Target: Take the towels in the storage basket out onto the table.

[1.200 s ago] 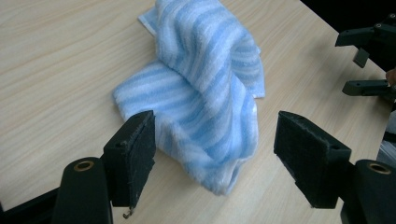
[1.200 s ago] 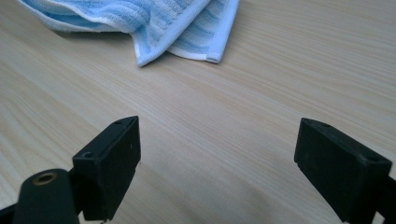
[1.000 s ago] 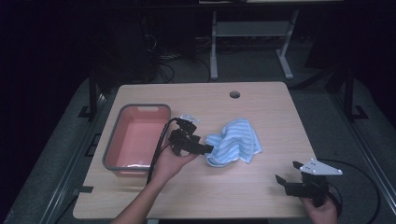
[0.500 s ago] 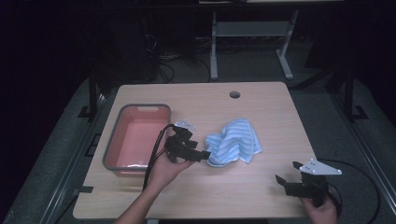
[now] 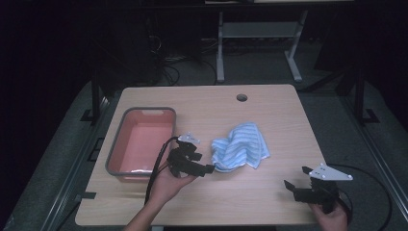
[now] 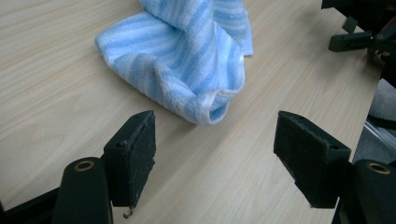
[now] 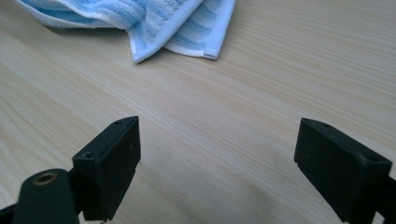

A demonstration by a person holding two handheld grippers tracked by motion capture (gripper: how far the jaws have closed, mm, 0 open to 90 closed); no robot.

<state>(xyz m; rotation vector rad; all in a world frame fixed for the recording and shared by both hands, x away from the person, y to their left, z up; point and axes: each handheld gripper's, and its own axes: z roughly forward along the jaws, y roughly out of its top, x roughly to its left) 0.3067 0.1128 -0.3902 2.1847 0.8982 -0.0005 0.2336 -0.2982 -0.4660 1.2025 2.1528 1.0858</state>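
High view: left hand-held gripper [image 5: 204,163] agape, beside towel [image 5: 240,149].

Both grippers are all matte black plastic. The left gripper [image 5: 204,168] has a small grey plate on top at its 12 o'clock and a black cable looping off toward 7 o'clock past the hand [image 5: 166,185]. The right gripper [image 5: 300,180] wears a pale grey three-cornered plate with little dark holes, cable trailing off at 4 o'clock. Up close the pads [image 6: 140,151] look like rough black foam blocks, with brass-coloured ringed holes in the rounded arms below, and both forearms are bare, no sleeves
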